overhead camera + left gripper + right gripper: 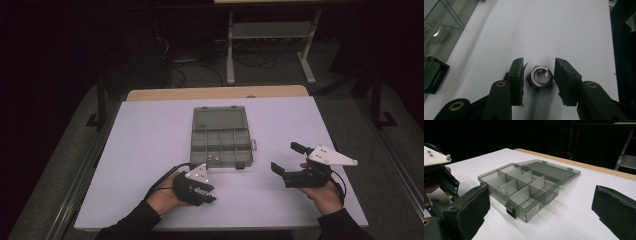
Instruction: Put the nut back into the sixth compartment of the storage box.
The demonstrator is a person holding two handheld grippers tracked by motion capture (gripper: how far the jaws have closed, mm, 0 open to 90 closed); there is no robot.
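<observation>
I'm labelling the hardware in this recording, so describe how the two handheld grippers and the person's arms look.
Both the left gripper and the right gripper are black, each topped by a grey three-cornered plate with small screws. The left gripper's jaws carry brass-coloured pivot rings and flat ribbed pads; the right gripper's pads are thicker, dark and foam-like. Black cables loop behind each hand. The person wears dark long sleeves.

I'm looking down on a white table [150, 145] with a pale wooden strip [215, 93] along its far edge. Beyond that edge the room goes very dark. A light metal frame on two legs [270, 35] stands on grey floor [260, 75] behind the table, with loose cables [200, 67] on the floor to its left. Dark posts [101, 97] stand by the table's far corners. Light falls mostly on the tabletop.
</observation>
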